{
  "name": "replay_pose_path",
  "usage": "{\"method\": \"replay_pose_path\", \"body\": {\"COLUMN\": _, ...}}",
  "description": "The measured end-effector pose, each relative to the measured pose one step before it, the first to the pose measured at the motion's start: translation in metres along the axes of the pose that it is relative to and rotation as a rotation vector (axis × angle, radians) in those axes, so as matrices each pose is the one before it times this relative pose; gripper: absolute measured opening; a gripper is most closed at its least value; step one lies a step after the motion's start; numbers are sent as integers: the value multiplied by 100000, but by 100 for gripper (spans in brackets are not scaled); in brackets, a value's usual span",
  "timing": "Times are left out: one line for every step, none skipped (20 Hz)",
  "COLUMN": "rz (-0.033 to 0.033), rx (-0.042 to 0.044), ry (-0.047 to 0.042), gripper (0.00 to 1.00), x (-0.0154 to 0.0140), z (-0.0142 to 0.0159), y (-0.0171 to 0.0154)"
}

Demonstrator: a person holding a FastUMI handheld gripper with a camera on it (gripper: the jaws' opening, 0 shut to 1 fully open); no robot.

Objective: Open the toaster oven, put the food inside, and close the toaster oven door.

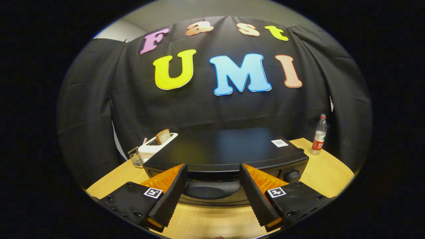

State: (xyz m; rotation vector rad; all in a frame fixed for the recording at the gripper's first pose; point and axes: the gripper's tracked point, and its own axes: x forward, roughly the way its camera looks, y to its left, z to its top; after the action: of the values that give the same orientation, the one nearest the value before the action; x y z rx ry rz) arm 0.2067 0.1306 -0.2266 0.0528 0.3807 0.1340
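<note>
Straight ahead of the two-finger gripper [212, 196], on the pale wooden table [332, 176]: one black box-shaped toaster oven [229, 149], door shut, its dark curved door handle [209, 189] lying crosswise between the fingers, long axis side to side. Jaws spread wide, gripping nothing. Beyond the oven's left corner, one white pop-up toaster [151, 149] holding one brown bread slice [163, 136]. Also one wire basket [135, 156], one clear plastic bottle [319, 134].

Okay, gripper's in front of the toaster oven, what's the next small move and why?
Probably ease forward and down so the open gripper straddles the door handle. The toaster oven looks shut, the handle sits between and just beyond the fingers, and nothing is gripped yet.
</note>
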Motion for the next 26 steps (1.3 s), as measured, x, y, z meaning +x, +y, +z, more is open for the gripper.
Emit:
{"method": "replay_pose_path", "body": {"rz": -1731, "rx": -143, "ry": 78, "gripper": 98, "x": -169, "z": -96, "y": -133}}
{"method": "replay_pose_path", "body": {"rz": 123, "rx": -649, "ry": -1979, "gripper": 98, "x": 76, "z": 433, "y": 277}}
{"method": "replay_pose_path", "body": {"rz": 1176, "rx": -632, "ry": 850, "gripper": 98, "x": 241, "z": -470, "y": 562}}
{"method": "replay_pose_path", "body": {"rz": -574, "rx": -2872, "ry": -1569, "gripper": 98, "x": -87, "z": -4, "y": 10}}
{"method": "replay_pose_path", "body": {"rz": -558, "rx": -2237, "ry": 738, "gripper": 99, "x": 107, "z": -263, "y": 5}}
{"method": "replay_pose_path", "body": {"rz": -556, "rx": -1708, "ry": -825, "gripper": 98, "x": -145, "z": -1, "y": -33}}
{"method": "replay_pose_path", "body": {"rz": -325, "rx": -489, "ry": 111, "gripper": 98, "x": -22, "z": -113, "y": -2}}
{"method": "replay_pose_path", "body": {"rz": -140, "rx": -191, "ry": -689, "gripper": 98, "x": 127, "z": -92, "y": -78}}
{"method": "replay_pose_path", "body": {"rz": 35, "rx": -64, "ry": -493, "gripper": 98, "x": -21, "z": -23, "y": -47}}
{"method": "replay_pose_path", "body": {"rz": 5, "rx": -591, "ry": -956, "gripper": 99, "x": 8, "z": -9, "y": 59}}
{"method": "replay_pose_path", "body": {"rz": 65, "rx": -716, "ry": -676, "gripper": 99, "x": -103, "z": -3, "y": 97}}
{"method": "replay_pose_path", "body": {"rz": 141, "rx": -571, "ry": -1091, "gripper": 99, "x": -261, "z": -140, "y": -44}}
{"method": "replay_pose_path", "body": {"rz": 144, "rx": -159, "ry": -653, "gripper": 99, "x": -416, "z": -98, "y": 39}}
{"method": "replay_pose_path", "body": {"rz": 9, "rx": 1, "ry": -558, "gripper": 98, "x": -330, "z": -275, "y": 10}}
{"method": "replay_pose_path", "body": {"rz": -66, "rx": -262, "ry": 76, "gripper": 99, "x": -497, "z": -286, "y": 63}}
{"method": "replay_pose_path", "body": {"rz": -105, "rx": -595, "ry": 131, "gripper": 98, "x": -542, "z": -286, "y": 69}}
{"method": "replay_pose_path", "body": {"rz": -99, "rx": -446, "ry": 416, "gripper": 98, "x": -570, "z": -310, "y": 80}}
{"method": "replay_pose_path", "body": {"rz": -156, "rx": -126, "ry": 460, "gripper": 98, "x": -433, "z": -313, "y": 21}}
{"method": "replay_pose_path", "body": {"rz": -177, "rx": 361, "ry": 546, "gripper": 98, "x": -442, "z": -269, "y": 26}}
{"method": "replay_pose_path", "body": {"rz": -236, "rx": 284, "ry": 737, "gripper": 98, "x": -438, "z": -348, "y": 81}}
{"method": "replay_pose_path", "body": {"rz": -252, "rx": 225, "ry": 683, "gripper": 98, "x": -426, "z": -284, "y": 54}}
{"method": "replay_pose_path", "body": {"rz": -193, "rx": 51, "ry": 665, "gripper": 98, "x": -327, "z": -336, "y": 36}}
{"method": "replay_pose_path", "body": {"rz": -69, "rx": 13, "ry": 597, "gripper": 98, "x": -295, "z": -201, "y": -2}}
{"method": "replay_pose_path", "body": {"rz": -39, "rx": 132, "ry": 737, "gripper": 98, "x": -297, "z": -348, "y": 82}}
{"method": "replay_pose_path", "body": {"rz": 10, "rx": 146, "ry": 762, "gripper": 98, "x": -313, "z": -276, "y": 15}}
{"method": "replay_pose_path", "body": {"rz": -19, "rx": 80, "ry": 824, "gripper": 98, "x": -301, "z": -388, "y": 64}}
